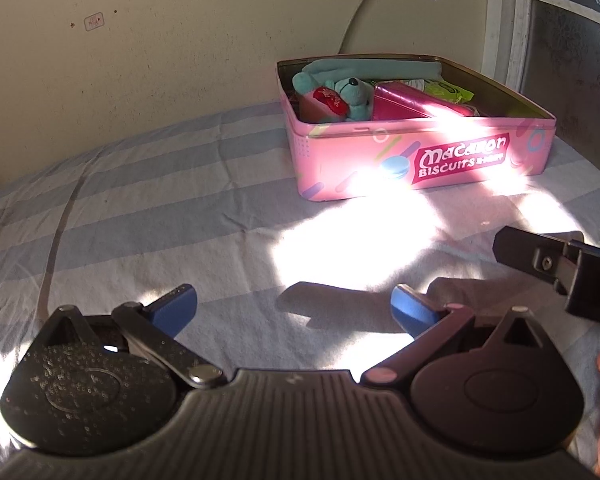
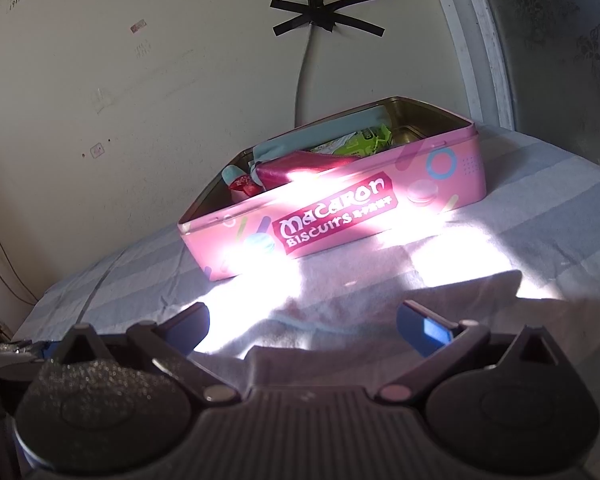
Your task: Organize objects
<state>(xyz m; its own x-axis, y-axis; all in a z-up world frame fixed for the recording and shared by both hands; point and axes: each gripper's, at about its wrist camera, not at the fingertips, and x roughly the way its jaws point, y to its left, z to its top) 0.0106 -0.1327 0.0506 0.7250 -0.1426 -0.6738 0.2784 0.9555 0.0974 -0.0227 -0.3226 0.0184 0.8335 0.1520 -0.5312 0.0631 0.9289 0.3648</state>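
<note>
Both pairs of tongs are spread wide with nothing between their blue pads: the left tongs (image 1: 294, 310) hover low over the striped bedsheet (image 1: 140, 208), and the right tongs (image 2: 302, 322) do the same, their dark body showing at the right edge of the left wrist view, just beside the left pair. No loose object lies on the sheet in the stretch between the tongs and the tin, so the sorting looks largely or wholly done, though the views do not cover the whole bed. Ahead of both tongs, well apart from them and near the wall, sits the open pink biscuit tin (image 1: 440, 156). Inside it lie a teal plush toy (image 1: 348, 92) holding a red heart at the left end, a shiny magenta pouch (image 1: 404, 104) in the middle, and a green packet (image 2: 356, 142) behind that; the right end looks bare. No lid is in sight, so whether closing the tin remains cannot be told.
</note>
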